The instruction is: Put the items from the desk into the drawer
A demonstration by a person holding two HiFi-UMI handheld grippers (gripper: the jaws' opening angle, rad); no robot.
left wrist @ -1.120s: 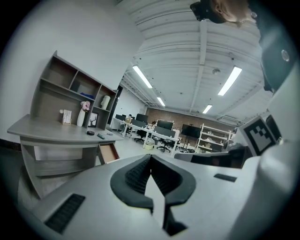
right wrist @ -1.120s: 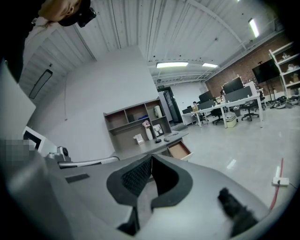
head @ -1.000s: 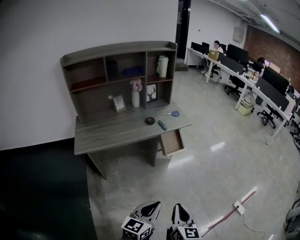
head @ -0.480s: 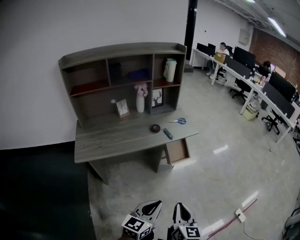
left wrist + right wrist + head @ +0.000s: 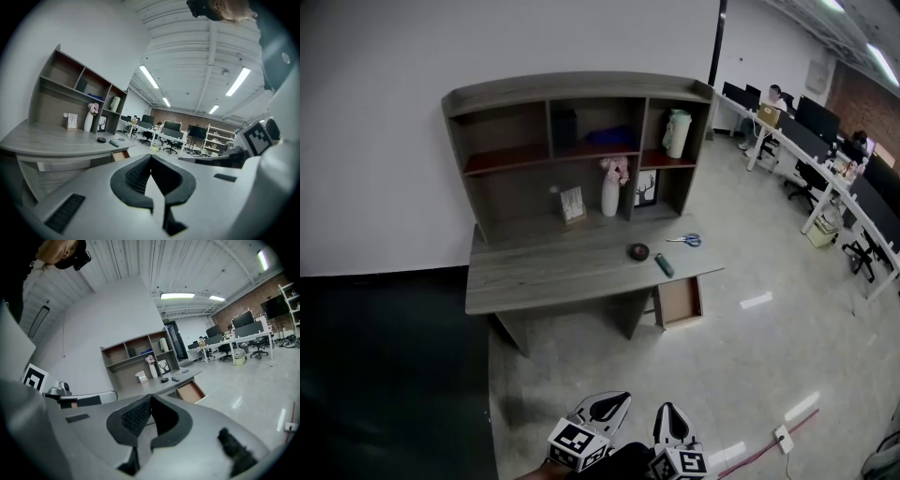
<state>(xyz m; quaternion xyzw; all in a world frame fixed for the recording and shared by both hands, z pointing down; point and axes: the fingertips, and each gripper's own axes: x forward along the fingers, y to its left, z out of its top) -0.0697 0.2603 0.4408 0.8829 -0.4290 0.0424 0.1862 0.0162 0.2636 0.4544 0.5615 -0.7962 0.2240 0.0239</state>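
Note:
A grey wooden desk (image 5: 534, 272) with a shelf hutch stands against the white wall. On its right end lie a dark round object (image 5: 638, 251), a green marker (image 5: 663, 265) and blue-handled scissors (image 5: 684, 240). Under that end a drawer (image 5: 680, 301) is pulled out, showing a bare brown inside. My left gripper (image 5: 614, 401) and right gripper (image 5: 669, 412) hang side by side at the bottom of the head view, far from the desk. Both are shut with nothing between the jaws. The same items show small in the left gripper view (image 5: 101, 139) and in the right gripper view (image 5: 164, 379).
The hutch holds a white vase with pink flowers (image 5: 610, 193), a small card (image 5: 573, 203), a framed picture (image 5: 646, 189) and a pale jug (image 5: 677, 133). Office desks with chairs and seated people fill the right (image 5: 825, 159). A power strip and cable (image 5: 783, 438) lie on the floor.
The desk has shifted right and grown slightly larger in the head view as I moved nearer. Both grippers keep their place at the bottom edge, still shut.

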